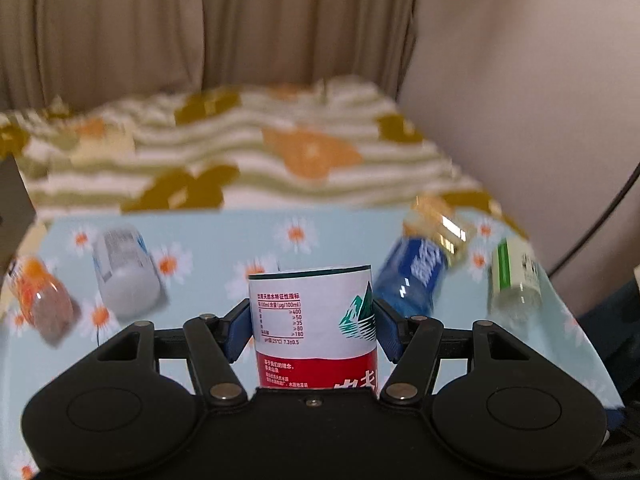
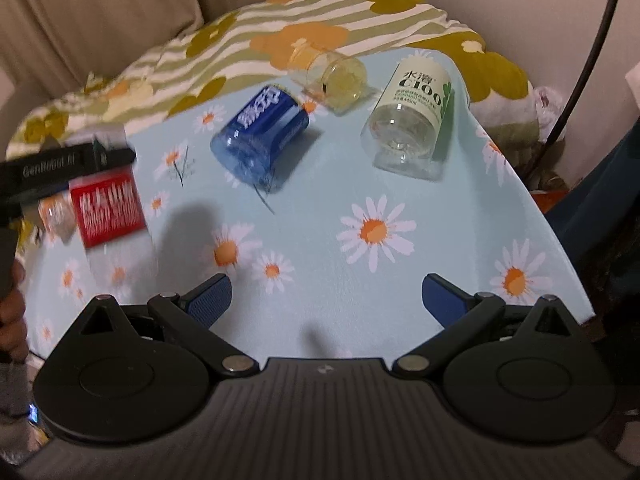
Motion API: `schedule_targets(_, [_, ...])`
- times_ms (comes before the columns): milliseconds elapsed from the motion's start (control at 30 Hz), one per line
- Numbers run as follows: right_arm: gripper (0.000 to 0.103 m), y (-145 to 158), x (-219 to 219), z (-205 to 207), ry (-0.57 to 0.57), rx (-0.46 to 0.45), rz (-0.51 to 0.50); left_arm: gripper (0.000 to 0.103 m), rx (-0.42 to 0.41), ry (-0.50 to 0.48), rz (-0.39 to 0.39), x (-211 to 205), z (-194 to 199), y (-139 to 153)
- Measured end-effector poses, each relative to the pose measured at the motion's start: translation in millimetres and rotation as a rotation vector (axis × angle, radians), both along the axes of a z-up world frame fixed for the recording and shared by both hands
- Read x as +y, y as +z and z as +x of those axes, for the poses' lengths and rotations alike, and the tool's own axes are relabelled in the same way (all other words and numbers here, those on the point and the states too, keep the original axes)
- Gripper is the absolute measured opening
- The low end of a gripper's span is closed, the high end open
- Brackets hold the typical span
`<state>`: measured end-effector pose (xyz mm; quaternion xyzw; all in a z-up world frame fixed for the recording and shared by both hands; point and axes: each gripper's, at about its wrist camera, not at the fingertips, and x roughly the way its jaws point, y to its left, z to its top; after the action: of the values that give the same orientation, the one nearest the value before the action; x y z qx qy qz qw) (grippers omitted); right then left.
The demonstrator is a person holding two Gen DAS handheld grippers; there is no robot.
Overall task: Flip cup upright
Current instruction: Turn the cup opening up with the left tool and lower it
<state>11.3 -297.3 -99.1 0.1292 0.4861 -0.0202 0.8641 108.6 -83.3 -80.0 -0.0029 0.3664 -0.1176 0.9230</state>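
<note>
My left gripper (image 1: 312,328) is shut on a red-and-white labelled cup (image 1: 316,320) cut from a bottle, held with its rim up above the daisy-print cloth (image 1: 224,240). In the right wrist view the same cup (image 2: 108,208) shows at the left, blurred, under the left gripper's black body. My right gripper (image 2: 326,300) is open and empty over the cloth's near edge. A blue cup (image 2: 260,136), a clear green-labelled cup (image 2: 408,124) and a yellowish clear cup (image 2: 332,76) lie on their sides.
A white-labelled cup (image 1: 124,272) and an orange-labelled cup (image 1: 40,296) lie on their sides at the left. A striped flowered blanket (image 1: 248,148) lies behind the cloth, with beige curtains (image 1: 160,32) beyond. A black cable (image 2: 588,40) hangs at the right.
</note>
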Motion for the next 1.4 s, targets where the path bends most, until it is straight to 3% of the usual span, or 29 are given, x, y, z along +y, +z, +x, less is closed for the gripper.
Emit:
schedule_targets(300, [0.103, -16.0, 18.8, -4.1, 0.047, 0.035, -0.056, 0.067, -0.237, 0.082, -0.031, 5.5, -11.1, -41.8])
schedule_targets(500, [0.103, -28.3, 30.1, -3.3, 0.085, 0.02, -0.067, 0.067, -0.354, 0.063, 0.032, -5.4, -19.6, -55.5])
schedule_targets(600, [0.103, -32.1, 34.1, -4.2, 0.092, 0.016, -0.072, 0.067, -0.374, 0.06, 0.053, -9.9, -23.4, -58.0])
schedule_targets(800, [0.103, -29.7, 41.4, -6.1, 0.119, -0.004, -0.08, 0.067, -0.351, 0.077, 0.059, -8.9, -37.8, -53.9])
schedule_targets(967, [0.103, -27.2, 40.2, -7.5, 0.113, -0.016, -0.074, 0.067, -0.195, 0.077, 0.055, -9.5, -41.0, -55.9])
schedule_targets(1133, [0.103, -24.6, 38.5, -11.1, 0.103, -0.031, -0.07, 0.067, -0.156, 0.093, 0.021, -6.0, -45.9, -56.0])
schedule_targets(1400, [0.103, -24.8, 38.5, -14.6, 0.104, -0.041, -0.062, 0.067, -0.13, 0.089, 0.037, -8.4, -43.5, -53.5])
